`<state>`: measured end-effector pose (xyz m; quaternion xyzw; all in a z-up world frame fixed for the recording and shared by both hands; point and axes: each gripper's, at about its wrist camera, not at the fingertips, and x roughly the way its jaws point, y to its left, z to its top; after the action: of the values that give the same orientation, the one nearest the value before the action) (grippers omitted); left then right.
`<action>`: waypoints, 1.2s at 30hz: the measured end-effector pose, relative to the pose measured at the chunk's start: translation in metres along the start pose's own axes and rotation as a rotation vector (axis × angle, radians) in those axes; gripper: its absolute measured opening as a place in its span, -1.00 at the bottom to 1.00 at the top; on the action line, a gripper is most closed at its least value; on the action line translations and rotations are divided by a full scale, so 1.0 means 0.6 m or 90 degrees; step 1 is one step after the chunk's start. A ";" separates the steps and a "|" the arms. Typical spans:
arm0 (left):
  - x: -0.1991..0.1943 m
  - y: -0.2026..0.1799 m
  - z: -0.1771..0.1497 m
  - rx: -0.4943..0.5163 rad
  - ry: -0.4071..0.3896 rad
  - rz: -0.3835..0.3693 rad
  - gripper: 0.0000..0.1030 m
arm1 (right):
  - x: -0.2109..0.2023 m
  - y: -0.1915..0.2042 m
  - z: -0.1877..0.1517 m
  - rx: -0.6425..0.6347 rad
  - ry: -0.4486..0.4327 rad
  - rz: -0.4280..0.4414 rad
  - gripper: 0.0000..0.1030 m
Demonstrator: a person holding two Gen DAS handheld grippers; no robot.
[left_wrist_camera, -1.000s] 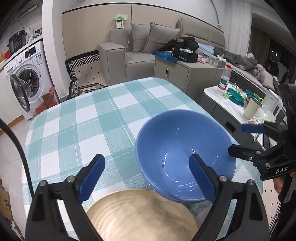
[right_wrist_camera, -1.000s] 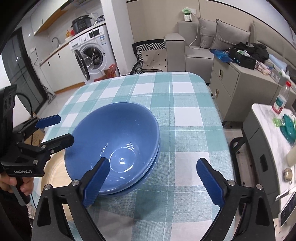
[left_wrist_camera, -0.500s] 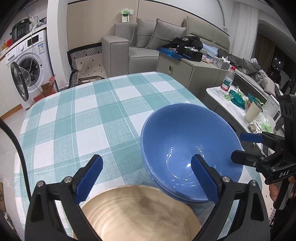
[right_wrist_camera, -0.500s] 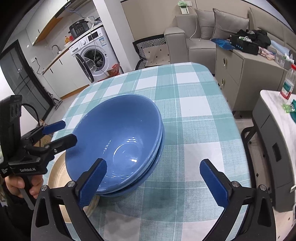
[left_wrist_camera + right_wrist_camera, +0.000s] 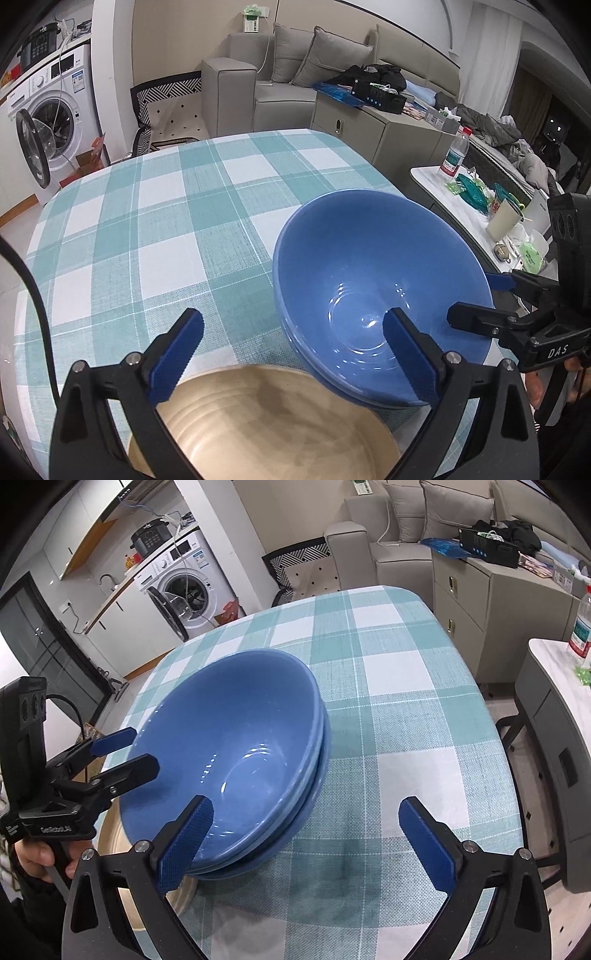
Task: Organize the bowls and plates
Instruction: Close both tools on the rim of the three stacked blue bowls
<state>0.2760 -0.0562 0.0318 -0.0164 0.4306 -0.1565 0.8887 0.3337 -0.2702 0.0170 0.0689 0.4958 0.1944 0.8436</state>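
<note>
Blue bowls [image 5: 373, 280] stacked on the checked tablecloth [image 5: 147, 236], frame right.
Left gripper [image 5: 291, 347] and right gripper [image 5: 306, 834] spread wide, holding nothing; tan plate [image 5: 266, 424] (bottom edge) is partly hidden.

Bright, sharp; perhaps edge-warped

Blue bowls [image 5: 376, 291]: two nested, upright on the checked cloth.
Tan plate [image 5: 266, 428]: flat, just beside the bowls, its rim partly under theirs.

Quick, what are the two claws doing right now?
Left claw: open, holding nothing.
Right claw: open, holding nothing.
</note>
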 end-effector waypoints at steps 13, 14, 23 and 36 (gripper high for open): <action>0.021 0.002 -0.006 -0.003 0.026 -0.002 0.91 | 0.015 -0.014 0.000 0.033 0.002 0.020 0.99; 0.021 0.003 -0.006 -0.004 0.027 -0.004 0.91 | 0.016 -0.014 0.000 0.035 0.003 0.022 0.99; 0.029 0.003 -0.009 -0.010 0.039 -0.022 0.87 | 0.029 -0.015 -0.005 0.048 0.020 0.026 0.99; 0.020 0.000 -0.006 -0.016 0.035 -0.053 0.40 | 0.017 -0.006 -0.010 0.040 0.004 0.047 0.71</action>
<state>0.2802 -0.0591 0.0200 -0.0412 0.4554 -0.1885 0.8691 0.3339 -0.2700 0.0048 0.1129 0.5013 0.2097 0.8318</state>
